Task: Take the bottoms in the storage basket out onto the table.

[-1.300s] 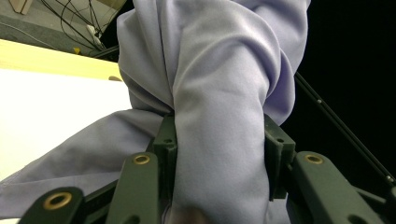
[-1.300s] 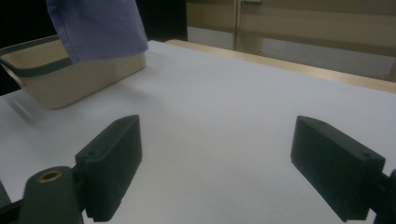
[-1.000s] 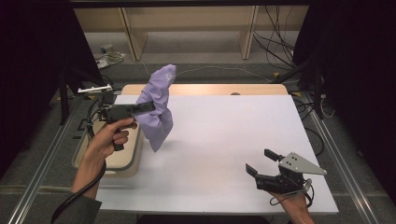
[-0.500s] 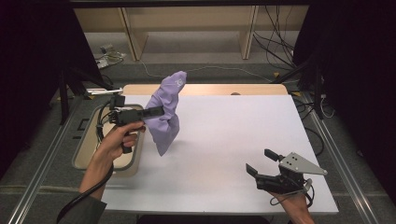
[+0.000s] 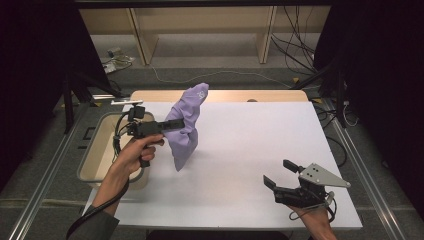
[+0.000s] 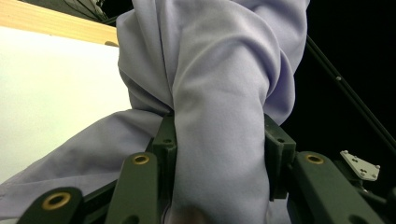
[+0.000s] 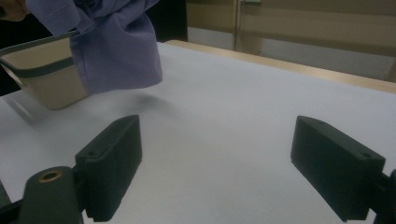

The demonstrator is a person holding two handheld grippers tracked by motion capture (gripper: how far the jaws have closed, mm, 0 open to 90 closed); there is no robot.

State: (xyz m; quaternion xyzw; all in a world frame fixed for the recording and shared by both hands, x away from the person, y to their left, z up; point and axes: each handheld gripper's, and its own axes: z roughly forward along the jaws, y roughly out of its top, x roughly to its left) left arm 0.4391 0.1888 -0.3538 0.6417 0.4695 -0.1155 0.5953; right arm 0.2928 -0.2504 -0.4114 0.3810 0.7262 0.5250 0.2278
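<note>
A lavender cloth (image 5: 186,131) hangs bunched in the air over the left part of the white table (image 5: 250,140), its lower end just above the surface. My left gripper (image 5: 172,124) is shut on the cloth's middle, and in the left gripper view the fabric (image 6: 219,70) bulges between and over the jaws of this gripper (image 6: 217,140). My right gripper (image 5: 278,172) rests near the table's front right with its jaws wide apart and nothing between them. In the right gripper view that gripper (image 7: 229,158) faces the hanging cloth (image 7: 116,46) across bare table.
A beige bin (image 5: 100,145) with a grey rim sits off the table's left edge, under my left hand; the bin (image 7: 42,51) also appears in the right gripper view. A wooden strip (image 5: 260,95) borders the far edge. Shelving and floor cables lie beyond.
My left gripper has carried the cloth to the right, from over the bin toward the table, and slightly down. The right gripper has stayed put.
</note>
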